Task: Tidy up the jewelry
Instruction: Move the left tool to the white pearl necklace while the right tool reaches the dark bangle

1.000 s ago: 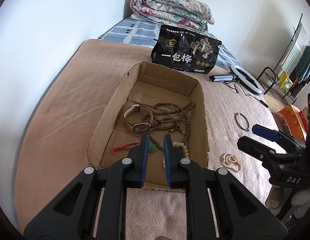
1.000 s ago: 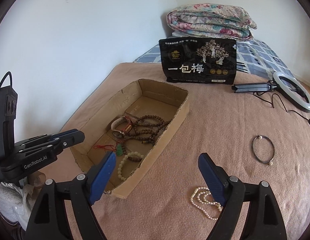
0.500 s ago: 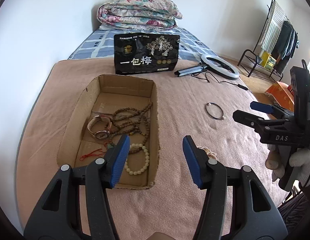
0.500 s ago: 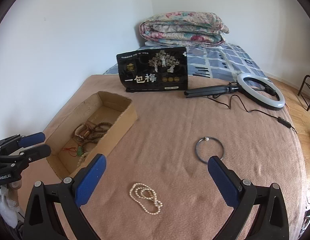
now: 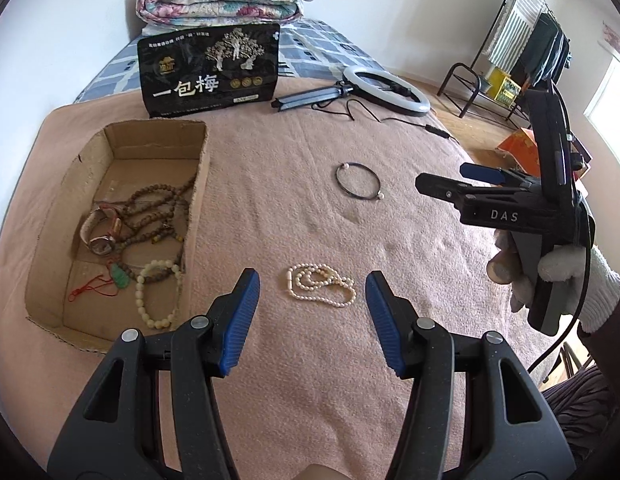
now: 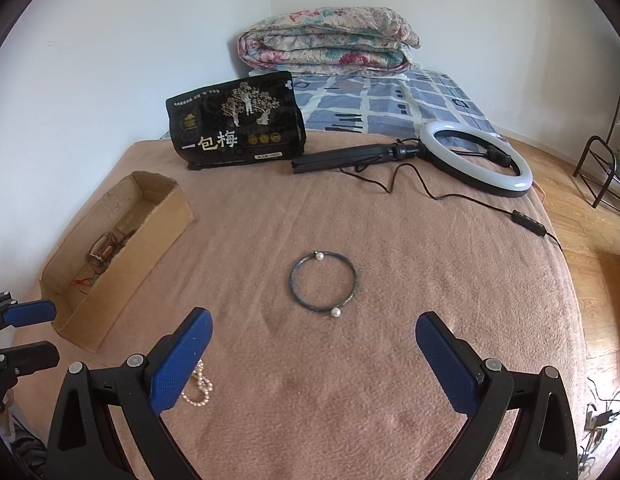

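Note:
A cardboard box (image 5: 200,184) on the pink blanket holds wooden bead strands, a watch (image 5: 100,236), a green pendant and a pale bead bracelet (image 5: 156,294). A pearl necklace (image 5: 319,290) lies on the blanket just ahead of my open, empty left gripper (image 5: 311,312). A dark bangle with two pearl ends (image 6: 323,283) lies ahead of my open, empty right gripper (image 6: 310,356). The box (image 6: 150,232) sits to the right gripper's left, and the pearl necklace (image 6: 198,390) shows beside its left finger. The right gripper (image 5: 461,180) also shows in the left wrist view.
A black snack bag (image 5: 210,72) stands behind the box. A ring light on a folded tripod (image 6: 475,160) with its cable lies at the back right. A folded quilt (image 6: 325,40) lies further back. The bed edge drops to a wooden floor (image 6: 605,248) on the right.
My left gripper opened, released jewelry into the box and swung right over the pearl necklace. My right gripper moved right from the necklace to face the bangle.

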### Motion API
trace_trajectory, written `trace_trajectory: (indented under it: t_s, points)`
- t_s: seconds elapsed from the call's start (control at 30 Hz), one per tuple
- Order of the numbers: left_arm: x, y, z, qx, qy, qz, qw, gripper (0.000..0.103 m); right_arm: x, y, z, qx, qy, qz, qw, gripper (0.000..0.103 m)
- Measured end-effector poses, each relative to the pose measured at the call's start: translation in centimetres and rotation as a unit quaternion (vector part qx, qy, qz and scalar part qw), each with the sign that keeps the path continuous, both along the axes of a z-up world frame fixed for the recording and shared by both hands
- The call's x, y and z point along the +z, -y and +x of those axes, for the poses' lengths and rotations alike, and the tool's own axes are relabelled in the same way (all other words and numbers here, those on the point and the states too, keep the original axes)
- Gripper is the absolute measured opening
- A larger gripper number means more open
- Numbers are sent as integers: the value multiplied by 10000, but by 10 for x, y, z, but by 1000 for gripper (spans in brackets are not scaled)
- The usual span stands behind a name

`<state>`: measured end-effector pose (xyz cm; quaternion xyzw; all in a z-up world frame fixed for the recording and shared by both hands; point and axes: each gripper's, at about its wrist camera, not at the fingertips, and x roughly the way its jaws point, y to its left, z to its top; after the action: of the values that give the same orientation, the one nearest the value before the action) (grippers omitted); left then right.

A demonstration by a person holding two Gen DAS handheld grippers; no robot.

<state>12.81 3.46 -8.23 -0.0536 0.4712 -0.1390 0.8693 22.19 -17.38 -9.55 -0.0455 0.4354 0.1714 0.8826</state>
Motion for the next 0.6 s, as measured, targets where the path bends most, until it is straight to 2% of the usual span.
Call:
trace_trajectory:
  t_s: [0.23,0.33,0.6]
  points:
    - [-28,25,11,-145,-406,-34,9991,57,-21,23,21,-200,-253,205,9993,103]
    - [-43,32,16,-144,-578,-10,9982,66,-24,25,30,-97,-236,187,9995,103]
    - [-81,43,29,-127,-1031,21,9946,67,-36,10,44,383,-164,-135,9990,103]
